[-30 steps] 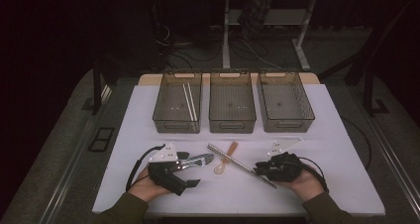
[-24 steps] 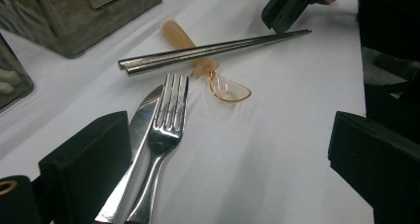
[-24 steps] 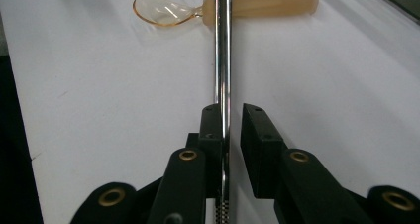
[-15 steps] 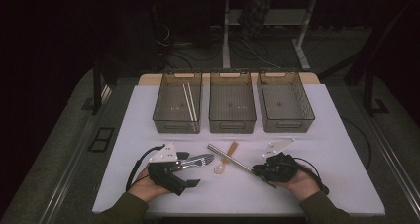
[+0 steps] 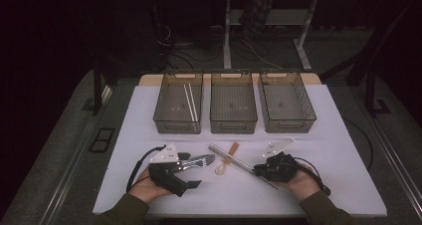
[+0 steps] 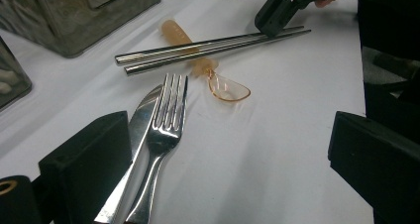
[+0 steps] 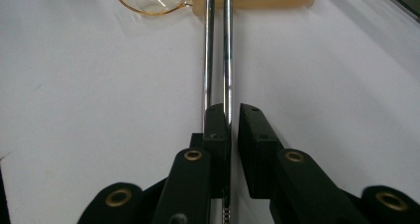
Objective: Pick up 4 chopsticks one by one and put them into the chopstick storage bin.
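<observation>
A pair of metal chopsticks (image 5: 234,158) (image 6: 198,48) (image 7: 218,45) lies diagonally on the white table, across an amber plastic spoon (image 5: 222,168) (image 6: 228,89) (image 7: 153,1). My right gripper (image 5: 259,170) (image 7: 233,110) sits at their near end, its jaws pinched to a slit with one chopstick in it; the other stick runs under the left jaw. It also shows far off in the left gripper view (image 6: 277,11). My left gripper (image 5: 189,170) (image 6: 228,184) rests open on the table. A fork (image 5: 203,161) (image 6: 166,120) and a knife (image 6: 143,115) lie just inside its left jaw.
Three smoky plastic bins stand in a row at the back: left bin (image 5: 177,130), middle bin (image 5: 233,130), right bin (image 5: 287,129). The left one holds a pair of pale chopsticks (image 5: 189,100). The table's front edge (image 5: 239,214) runs just behind both hands.
My right gripper has slid a little left onto the near end of the metal chopsticks. The left gripper, fork and knife have stayed put.
</observation>
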### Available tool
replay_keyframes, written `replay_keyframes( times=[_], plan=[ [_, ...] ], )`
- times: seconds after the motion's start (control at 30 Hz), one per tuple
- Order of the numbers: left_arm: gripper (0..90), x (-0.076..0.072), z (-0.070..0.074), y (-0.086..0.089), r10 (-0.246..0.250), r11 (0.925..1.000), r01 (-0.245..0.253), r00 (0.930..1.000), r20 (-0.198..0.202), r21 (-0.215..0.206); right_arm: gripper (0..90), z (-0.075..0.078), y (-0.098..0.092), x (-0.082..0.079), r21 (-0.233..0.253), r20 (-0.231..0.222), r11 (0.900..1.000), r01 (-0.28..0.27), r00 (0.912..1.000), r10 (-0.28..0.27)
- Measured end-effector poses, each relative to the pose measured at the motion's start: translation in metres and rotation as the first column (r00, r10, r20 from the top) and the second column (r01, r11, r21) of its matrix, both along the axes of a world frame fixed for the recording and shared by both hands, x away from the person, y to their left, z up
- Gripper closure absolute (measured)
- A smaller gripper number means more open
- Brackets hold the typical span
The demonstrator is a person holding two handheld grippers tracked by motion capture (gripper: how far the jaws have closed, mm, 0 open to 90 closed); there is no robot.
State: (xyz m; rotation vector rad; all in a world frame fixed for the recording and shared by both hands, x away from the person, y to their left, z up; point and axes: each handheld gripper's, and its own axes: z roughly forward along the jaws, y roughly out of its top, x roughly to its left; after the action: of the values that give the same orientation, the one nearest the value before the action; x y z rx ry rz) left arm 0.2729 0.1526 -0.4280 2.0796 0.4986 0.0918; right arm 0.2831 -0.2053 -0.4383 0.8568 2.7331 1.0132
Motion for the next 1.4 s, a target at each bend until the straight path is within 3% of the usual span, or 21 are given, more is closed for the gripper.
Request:
replay_keyframes(
  times=[0.43, 0.7, 1.17, 1.4],
  plan=[
    [1.9, 0.0, 0.0, -0.001, -0.003, 1.0, 0.003, 1.0, -0.001, 0.004, 81.9, -0.002, 0.006, 0.0, -0.062, 0.037, 0.998, -0.024, 0.9989, 0.027],
    [1.9, 0.0, -0.001, -0.002, -0.004, 1.0, 0.004, 1.0, -0.001, 0.007, 83.8, -0.001, 0.01, 0.001, -0.095, 0.028, 0.995, -0.021, 0.9993, 0.023],
    [2.0, 0.0, 0.0, -0.001, -0.004, 1.0, 0.004, 1.0, -0.002, 0.005, 85.3, 0.0, 0.011, 0.002, -0.099, 0.024, 0.995, -0.022, 0.9994, 0.025],
    [2.0, 0.0, -0.001, -0.002, -0.004, 1.0, 0.004, 1.0, -0.002, 0.006, 85.2, -0.001, 0.007, 0.002, -0.071, 0.013, 0.997, -0.014, 0.9998, 0.015]
  ],
)
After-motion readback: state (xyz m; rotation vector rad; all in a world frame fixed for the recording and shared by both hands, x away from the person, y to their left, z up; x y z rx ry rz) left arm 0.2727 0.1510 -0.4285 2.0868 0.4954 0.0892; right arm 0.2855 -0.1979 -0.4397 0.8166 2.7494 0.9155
